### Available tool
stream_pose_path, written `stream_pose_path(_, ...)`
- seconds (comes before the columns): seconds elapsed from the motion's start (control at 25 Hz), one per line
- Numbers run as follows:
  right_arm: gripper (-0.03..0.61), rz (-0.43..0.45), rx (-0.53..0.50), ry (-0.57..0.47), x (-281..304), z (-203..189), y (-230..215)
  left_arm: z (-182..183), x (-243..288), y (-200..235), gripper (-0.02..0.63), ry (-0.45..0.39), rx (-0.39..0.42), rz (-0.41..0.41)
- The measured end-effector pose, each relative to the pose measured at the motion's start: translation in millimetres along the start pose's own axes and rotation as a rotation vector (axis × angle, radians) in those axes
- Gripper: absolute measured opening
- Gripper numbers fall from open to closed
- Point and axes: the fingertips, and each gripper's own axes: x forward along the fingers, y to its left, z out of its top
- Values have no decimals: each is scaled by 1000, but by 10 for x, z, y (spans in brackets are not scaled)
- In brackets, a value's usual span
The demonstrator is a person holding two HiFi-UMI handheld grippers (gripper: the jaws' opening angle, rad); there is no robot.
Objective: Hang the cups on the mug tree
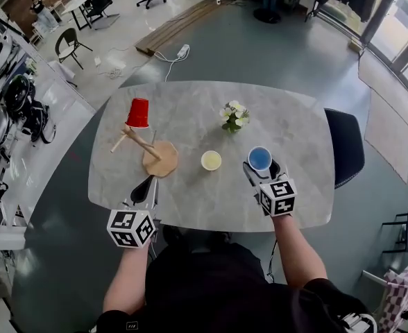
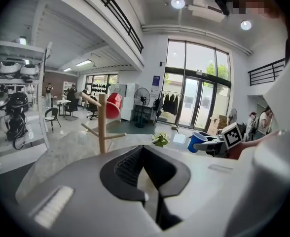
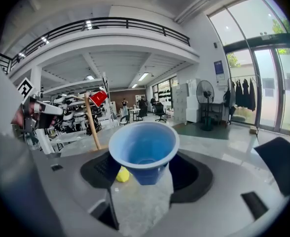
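Right hand-held gripper (image 1: 261,172) is grasping the blue cup (image 1: 260,158) low, freeing its rim for the mug tree (image 1: 145,144) at left; left hand-held gripper (image 1: 145,186) is hovering clenched, empty.

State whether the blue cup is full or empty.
Empty: the blue cup shows its bare blue bottom in the right gripper view.

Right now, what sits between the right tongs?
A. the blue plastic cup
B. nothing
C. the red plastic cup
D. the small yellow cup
A: the blue plastic cup is gripped between the right tongs, while the red plastic cup sits on a peg of the wooden mug tree and the small yellow cup stands on the grey marble table.
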Motion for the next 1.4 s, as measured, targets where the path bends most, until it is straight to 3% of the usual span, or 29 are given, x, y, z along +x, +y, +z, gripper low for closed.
stream_pose_path(0.16, 310, 11, -41, -29, 42, 294, 308, -6, -93, 332, 9, -31, -19, 14)
stream_pose_path(0.4, 310, 28, -61, -53, 377, 643, 1096, 39, -319, 1018, 9, -50, 74, 5)
stream_pose_path(0.64, 310, -4, -77, -57, 700, 896, 1801, 82, -478, 1555, 9, -61, 135, -68)
stream_pose_path(0.88, 310, -9, -68, -25, 885, 940, 2388, 75, -581, 2010, 9, -64, 126, -123)
stream_pose_path(1.16, 310, 2, -146, 35, 913, 931, 2612, 97, -556, 2196, 9, -86, 89, -129)
stream_pose_path(1.4, 310, 39, -110, 73, 1095, 750, 2565, 225, -518, 2110, 9, -113, 75, -137)
